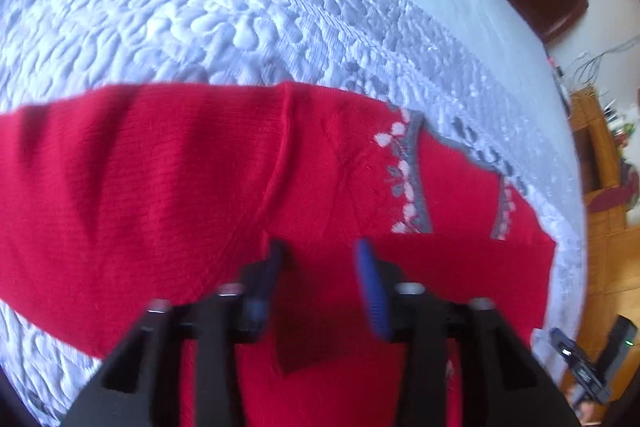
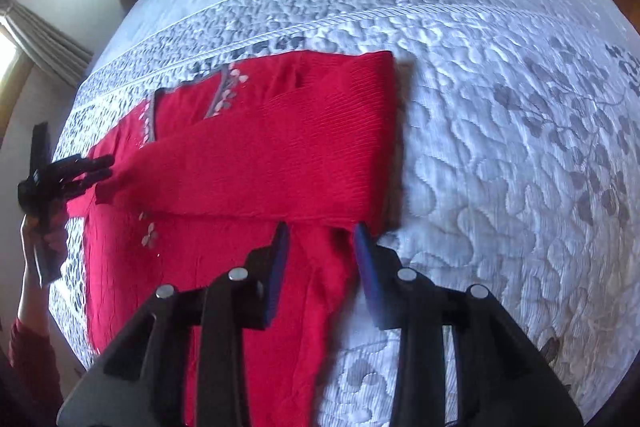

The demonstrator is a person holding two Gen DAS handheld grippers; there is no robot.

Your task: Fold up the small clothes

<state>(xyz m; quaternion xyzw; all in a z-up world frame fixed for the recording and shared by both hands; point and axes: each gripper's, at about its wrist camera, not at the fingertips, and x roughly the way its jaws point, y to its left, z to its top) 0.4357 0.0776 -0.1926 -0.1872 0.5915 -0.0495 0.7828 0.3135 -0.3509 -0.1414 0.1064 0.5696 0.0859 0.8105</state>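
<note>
Red knitted sweater (image 2: 248, 163) is spread on the white quilted bed (image 2: 500, 155); each hand-held gripper, left (image 1: 320, 259) and right (image 2: 322, 239), is held wide above it.

Red sweater's (image 2: 248, 163) lower hem behind the right gripper (image 2: 322, 247), left fingers (image 1: 266, 279) motion-blurred.

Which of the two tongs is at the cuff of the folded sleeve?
The left tongs, at the cuff of the sleeve; the right tongs hover near its shoulder end.
</note>
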